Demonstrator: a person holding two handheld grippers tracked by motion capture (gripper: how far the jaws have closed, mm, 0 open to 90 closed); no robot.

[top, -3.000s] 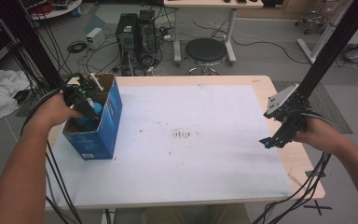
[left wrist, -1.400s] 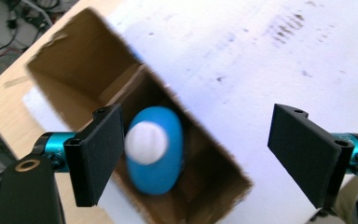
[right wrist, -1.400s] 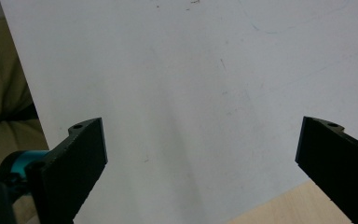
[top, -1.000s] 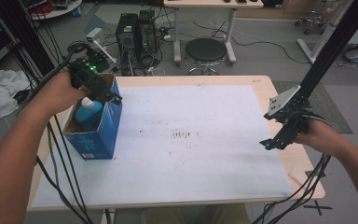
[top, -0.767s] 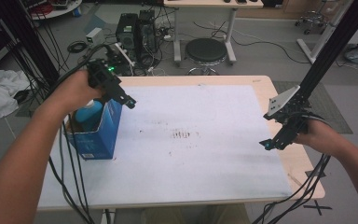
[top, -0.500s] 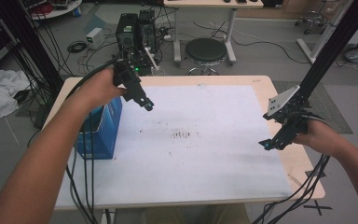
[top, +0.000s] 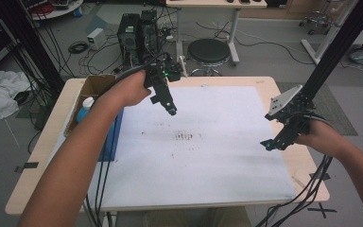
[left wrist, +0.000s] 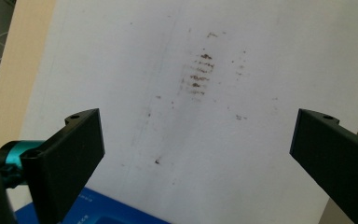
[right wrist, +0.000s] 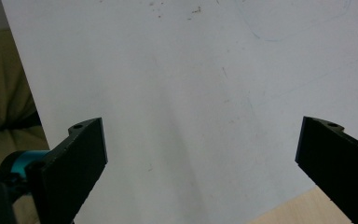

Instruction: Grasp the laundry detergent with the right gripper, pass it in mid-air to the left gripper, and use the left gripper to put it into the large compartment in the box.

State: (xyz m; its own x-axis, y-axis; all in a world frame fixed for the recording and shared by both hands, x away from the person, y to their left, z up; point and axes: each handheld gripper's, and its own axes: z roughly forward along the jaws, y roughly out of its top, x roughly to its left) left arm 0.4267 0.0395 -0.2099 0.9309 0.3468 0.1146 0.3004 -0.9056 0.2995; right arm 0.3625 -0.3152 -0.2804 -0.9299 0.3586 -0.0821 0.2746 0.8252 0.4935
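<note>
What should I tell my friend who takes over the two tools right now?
Left tool: open, holding nothing, over the white sheet near the table's back edge.
Right tool: open, holding nothing, at the sheet's right edge.
Blue box: at the table's left side, with a blue bottle inside.
Done: the bottle sits in the box.
Left: probably nothing; no other loose items lie on the sheet.

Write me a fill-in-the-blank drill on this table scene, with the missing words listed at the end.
1. The bottle with the white cap stands inside the ____ box.
2. The left gripper hangs over the white sheet with its jaws ____.
3. The smudge marks on the sheet are ____ in colour.
4. Between the jaws of the right gripper there is ____.

Missing words: blue; open; brown; nothing
</note>
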